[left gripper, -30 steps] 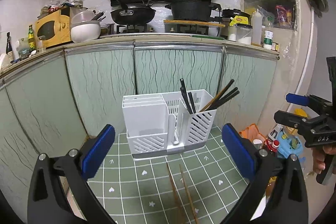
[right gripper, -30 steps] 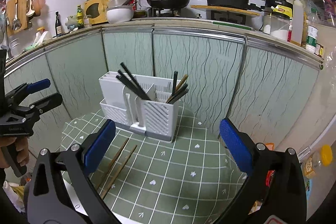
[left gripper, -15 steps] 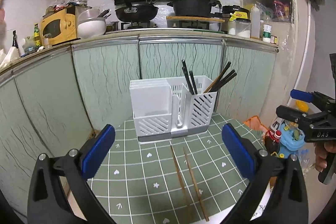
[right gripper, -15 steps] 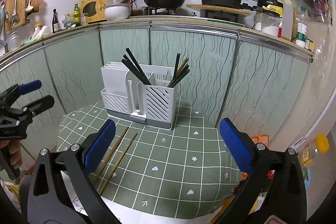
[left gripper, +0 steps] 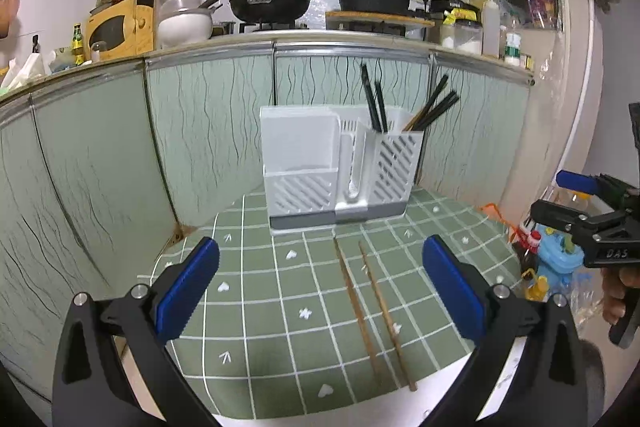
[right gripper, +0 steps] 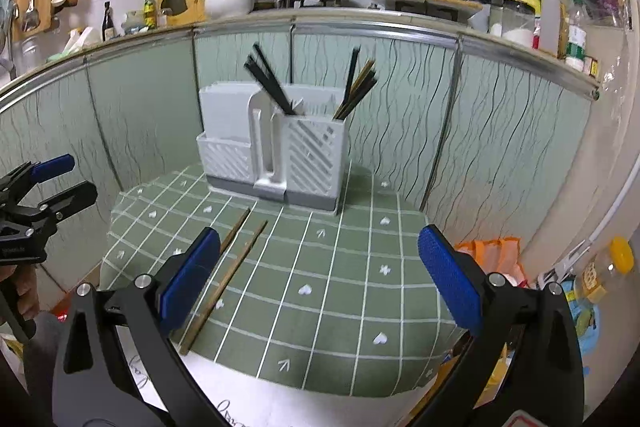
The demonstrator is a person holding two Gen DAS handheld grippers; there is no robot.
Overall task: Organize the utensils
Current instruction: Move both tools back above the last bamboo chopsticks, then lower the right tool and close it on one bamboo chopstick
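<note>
A white utensil holder (left gripper: 340, 167) stands at the back of a green checked mat (left gripper: 288, 299); it also shows in the right wrist view (right gripper: 276, 155). Black and brown chopsticks (left gripper: 424, 111) stick up from its right compartments. Two wooden chopsticks (left gripper: 372, 311) lie side by side on the mat in front of it, also in the right wrist view (right gripper: 228, 267). My left gripper (left gripper: 320, 291) is open and empty, above the mat's near edge. My right gripper (right gripper: 318, 279) is open and empty, to the right of the loose chopsticks.
Green cabinet doors (left gripper: 120, 155) rise right behind the mat. The counter above holds a wok (left gripper: 268, 1), pot and bottles. Toys and bags (left gripper: 556, 259) lie on the floor to the right. White paper (right gripper: 280, 399) lies under the mat's near edge.
Both grippers have pulled back and risen. The holder looks farther away and more of the mat and the two loose chopsticks shows. Nothing was picked up.
</note>
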